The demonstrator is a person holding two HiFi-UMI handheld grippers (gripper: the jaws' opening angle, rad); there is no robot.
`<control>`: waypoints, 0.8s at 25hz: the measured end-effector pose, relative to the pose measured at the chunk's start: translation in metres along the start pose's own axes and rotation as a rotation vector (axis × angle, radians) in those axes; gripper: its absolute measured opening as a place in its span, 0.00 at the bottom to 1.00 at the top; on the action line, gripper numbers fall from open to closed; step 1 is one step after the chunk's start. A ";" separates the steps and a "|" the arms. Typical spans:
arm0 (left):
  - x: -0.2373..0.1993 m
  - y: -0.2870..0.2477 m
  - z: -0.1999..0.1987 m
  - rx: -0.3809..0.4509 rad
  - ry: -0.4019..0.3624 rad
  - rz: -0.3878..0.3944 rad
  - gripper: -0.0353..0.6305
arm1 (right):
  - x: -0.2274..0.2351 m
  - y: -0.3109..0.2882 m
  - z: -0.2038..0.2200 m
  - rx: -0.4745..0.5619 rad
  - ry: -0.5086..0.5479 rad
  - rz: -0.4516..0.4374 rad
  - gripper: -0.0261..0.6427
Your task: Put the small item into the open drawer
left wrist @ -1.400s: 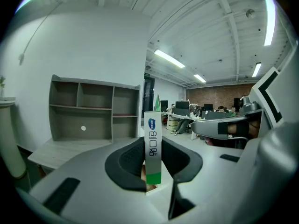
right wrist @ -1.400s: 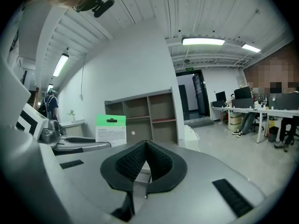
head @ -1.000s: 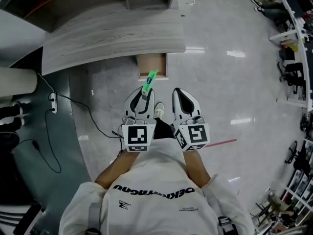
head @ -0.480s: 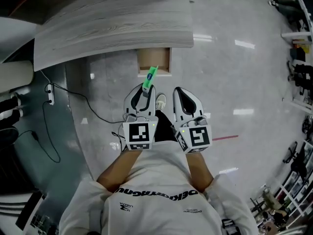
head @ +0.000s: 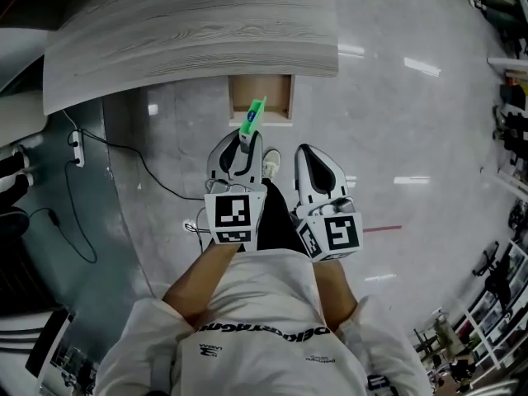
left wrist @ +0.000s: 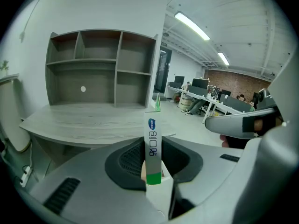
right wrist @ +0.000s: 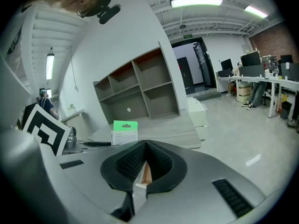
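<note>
My left gripper (head: pixel 245 144) is shut on a small flat white box with a green end (head: pixel 252 115), which sticks forward out of the jaws. The same box (left wrist: pixel 152 148) stands upright between the pads in the left gripper view. Just beyond the box's tip lies the open wooden drawer (head: pixel 276 91), pulled out from under the grey desk (head: pixel 190 31). Beside it on the right, my right gripper (head: pixel 307 157) has its jaws together with nothing in them. From the right gripper view I see the box (right wrist: pixel 124 130) off to the left, above the right gripper (right wrist: pixel 139 185).
An open grey shelf unit (left wrist: pixel 100 69) stands on the desk. Cables and a power strip (head: pixel 76 148) lie on the floor at the left. My shoe (head: pixel 270 162) shows between the grippers. A red line (head: pixel 381 228) marks the glossy floor at the right.
The desk and drawer have come nearer, so the box's tip now reaches the drawer's front edge. Both grippers keep the same pose, and the box stays gripped.
</note>
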State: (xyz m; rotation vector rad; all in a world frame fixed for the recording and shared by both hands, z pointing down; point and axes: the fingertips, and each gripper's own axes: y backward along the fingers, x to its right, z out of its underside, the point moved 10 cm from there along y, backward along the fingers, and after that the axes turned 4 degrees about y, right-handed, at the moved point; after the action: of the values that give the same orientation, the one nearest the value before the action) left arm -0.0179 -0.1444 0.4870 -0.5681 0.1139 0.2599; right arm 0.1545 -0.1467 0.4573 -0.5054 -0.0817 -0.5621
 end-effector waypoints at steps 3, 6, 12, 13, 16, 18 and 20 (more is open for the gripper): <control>-0.004 -0.012 0.014 -0.020 0.009 -0.014 0.21 | 0.005 -0.006 0.011 -0.007 -0.007 0.004 0.08; -0.010 -0.027 0.026 -0.046 0.019 -0.032 0.21 | 0.009 -0.015 0.020 -0.019 -0.015 0.010 0.08; -0.012 -0.051 0.046 -0.089 0.023 -0.039 0.21 | 0.019 -0.025 0.037 -0.045 -0.029 0.009 0.08; -0.012 -0.055 0.050 -0.094 0.023 -0.040 0.21 | 0.021 -0.027 0.040 -0.048 -0.028 0.009 0.08; -0.015 -0.065 0.064 -0.111 0.031 -0.052 0.21 | 0.023 -0.030 0.050 -0.059 -0.021 0.009 0.08; -0.018 -0.070 0.072 -0.119 0.047 -0.069 0.21 | 0.023 -0.031 0.056 -0.065 -0.017 0.008 0.08; -0.021 -0.076 0.078 -0.129 0.064 -0.082 0.21 | 0.023 -0.031 0.060 -0.074 -0.018 0.008 0.08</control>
State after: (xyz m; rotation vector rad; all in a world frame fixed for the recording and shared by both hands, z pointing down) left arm -0.0145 -0.1682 0.5950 -0.7079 0.1356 0.1700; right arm 0.1609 -0.1515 0.5284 -0.5831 -0.0758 -0.5539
